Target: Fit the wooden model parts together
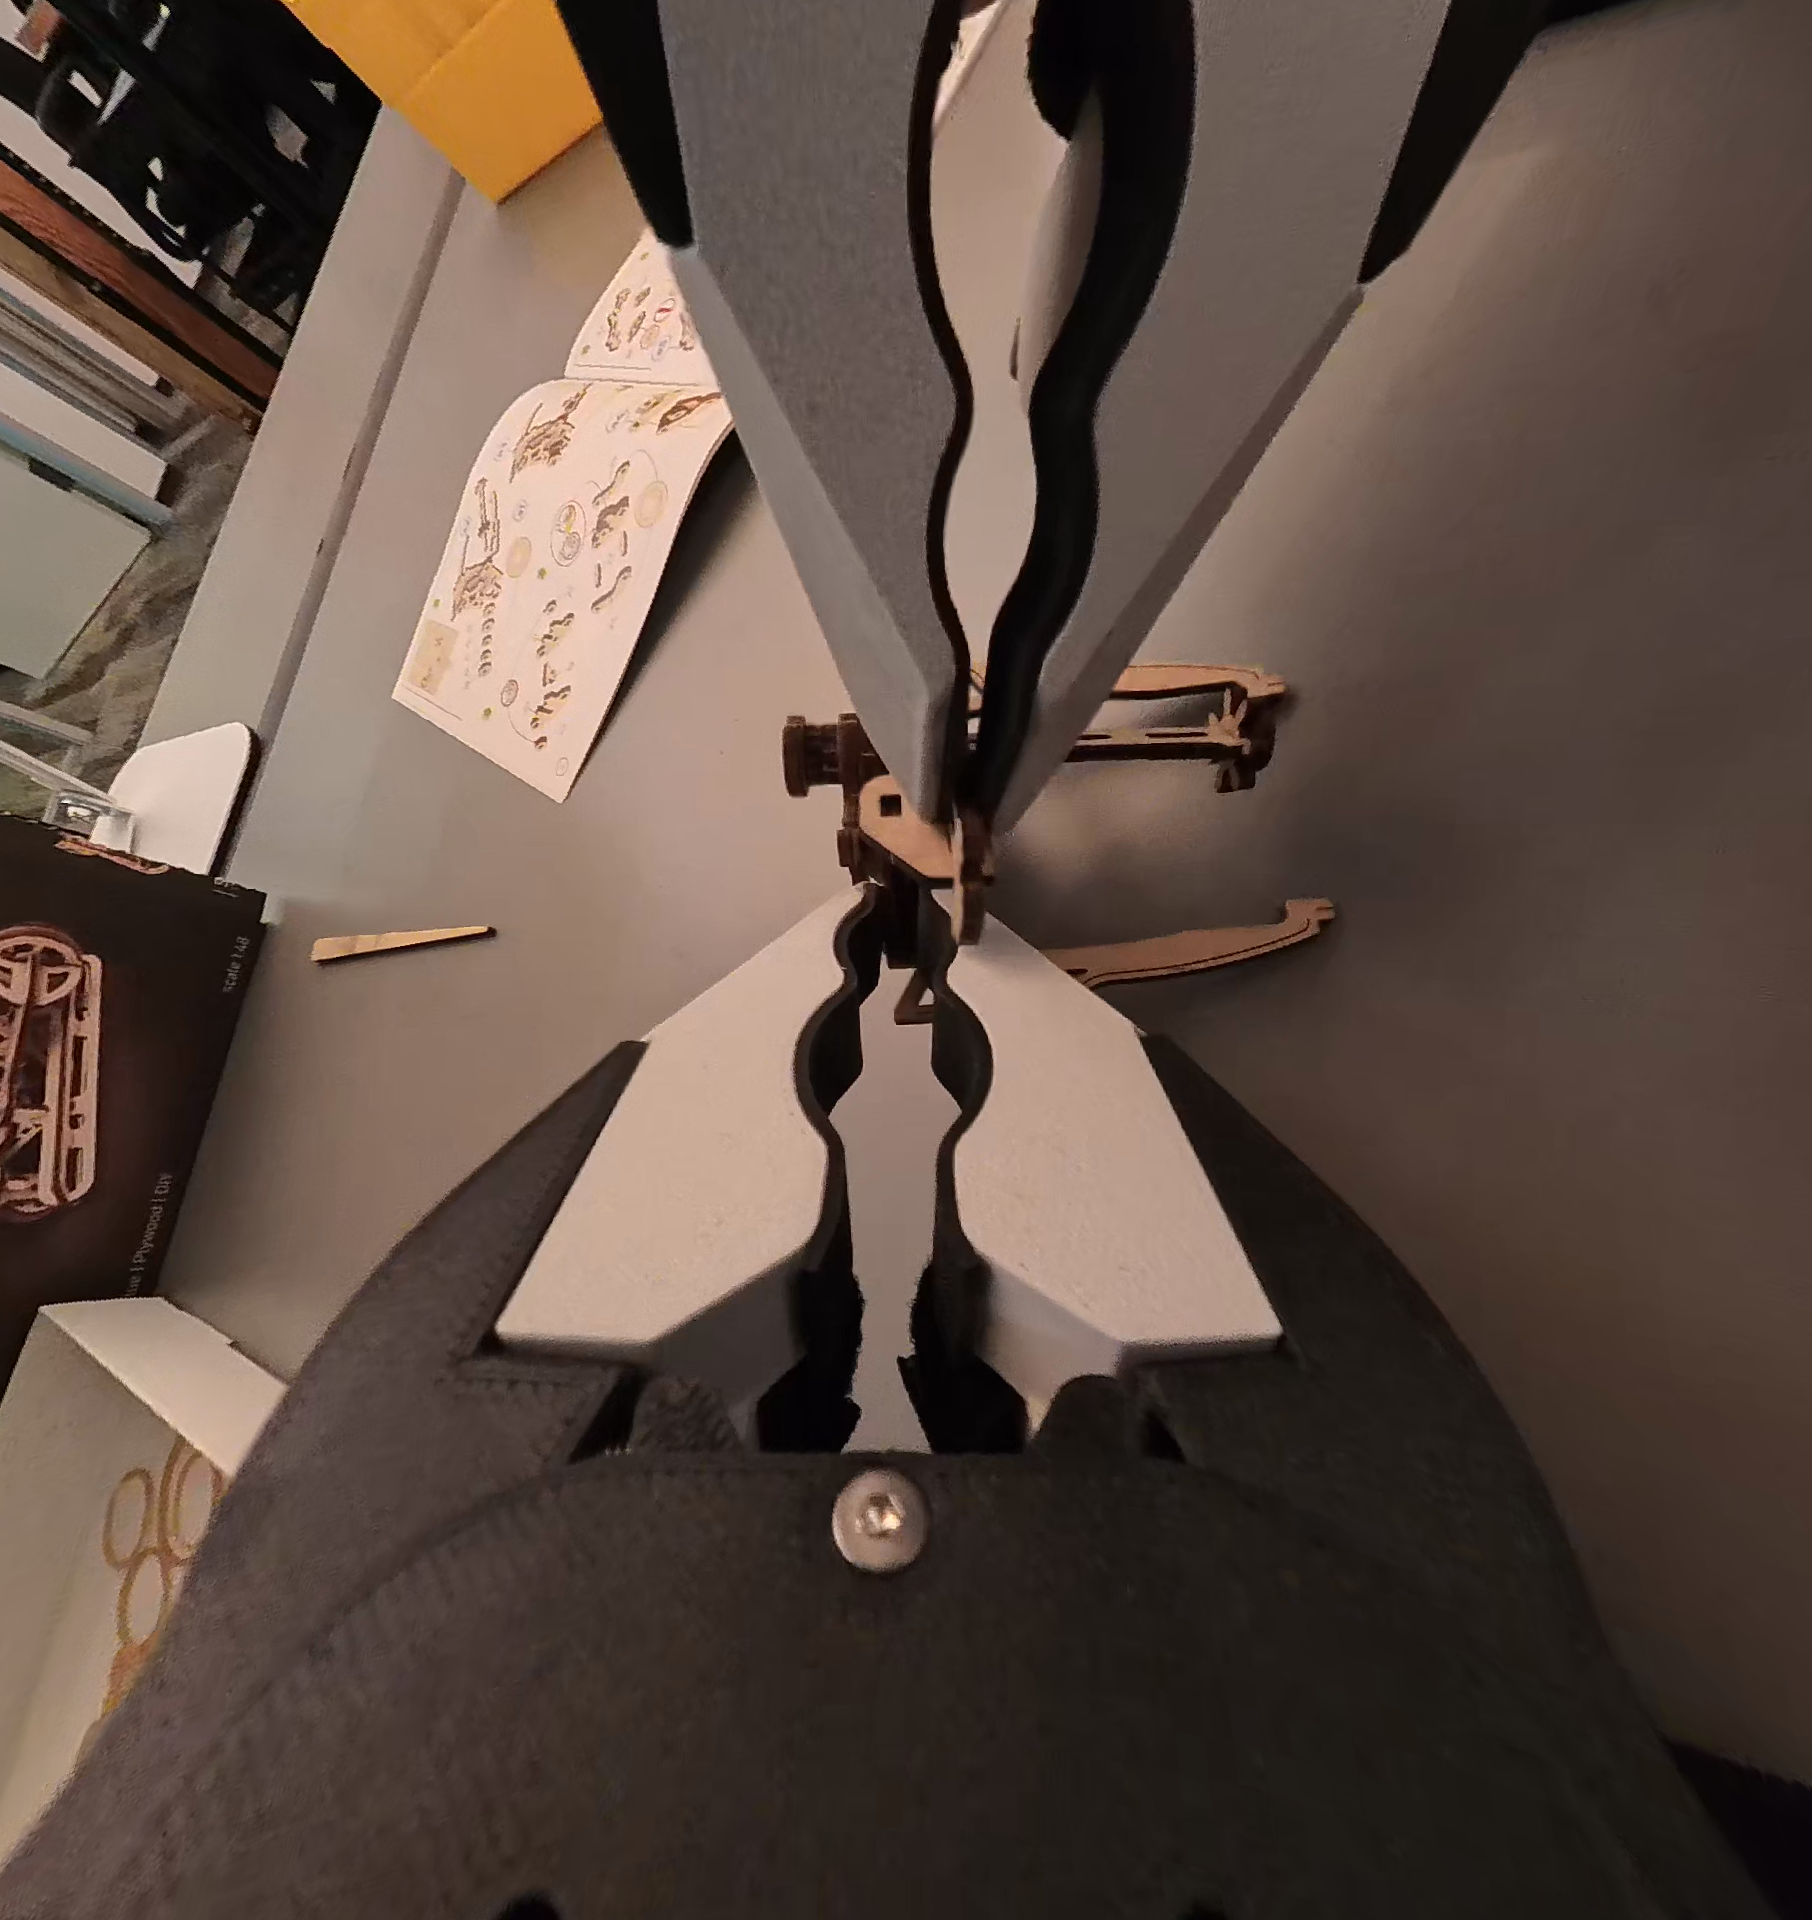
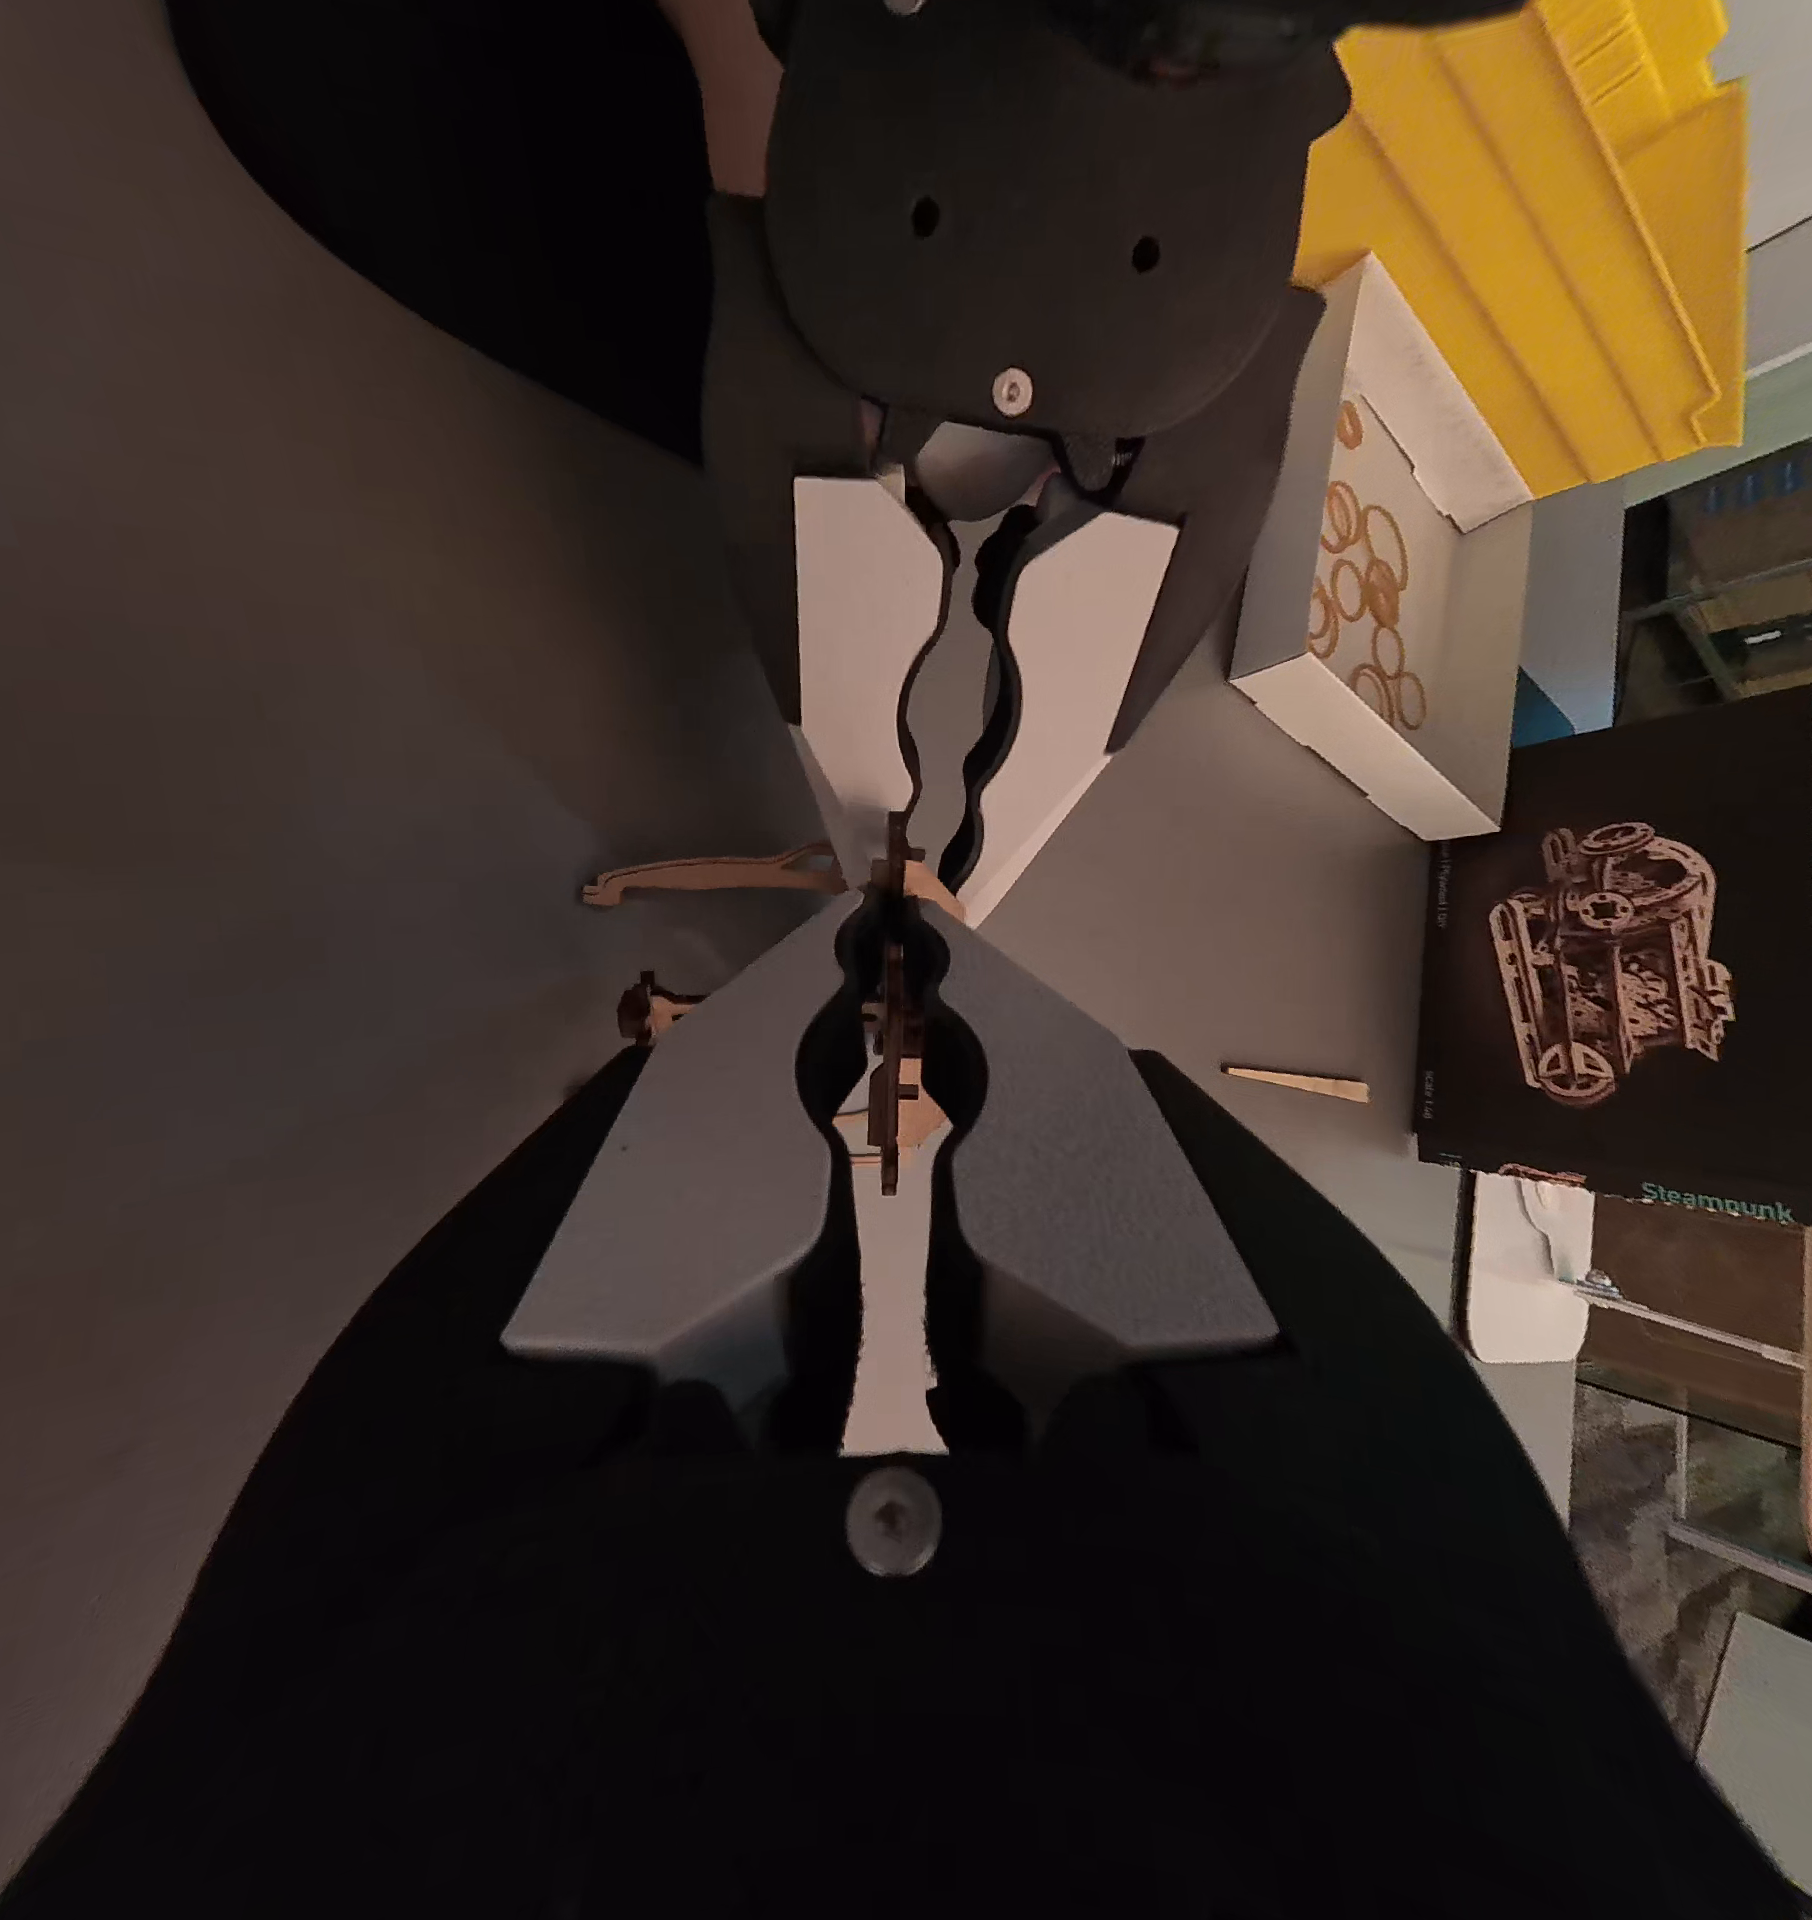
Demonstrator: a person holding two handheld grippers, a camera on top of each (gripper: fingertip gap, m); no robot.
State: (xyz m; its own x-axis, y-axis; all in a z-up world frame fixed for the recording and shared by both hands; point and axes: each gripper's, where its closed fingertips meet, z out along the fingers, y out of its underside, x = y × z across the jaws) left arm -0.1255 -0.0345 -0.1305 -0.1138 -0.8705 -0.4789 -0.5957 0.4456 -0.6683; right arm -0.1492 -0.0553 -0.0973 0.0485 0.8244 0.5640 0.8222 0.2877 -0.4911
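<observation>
A small wooden model assembly with a dark gear end is held above the grey table between both grippers. My left gripper comes from below in the left wrist view and is shut on the assembly's dark lower part. My right gripper comes from above and is shut on a thin flat wooden part that touches the assembly. In the right wrist view that flat part stands edge-on between my right gripper's fingers, and the left gripper meets it tip to tip.
Two long wooden arm pieces lie on the table beyond the grippers. A wooden wedge lies to the left. An open instruction booklet, a dark kit box, a white box of rubber bands and a yellow bin stand around.
</observation>
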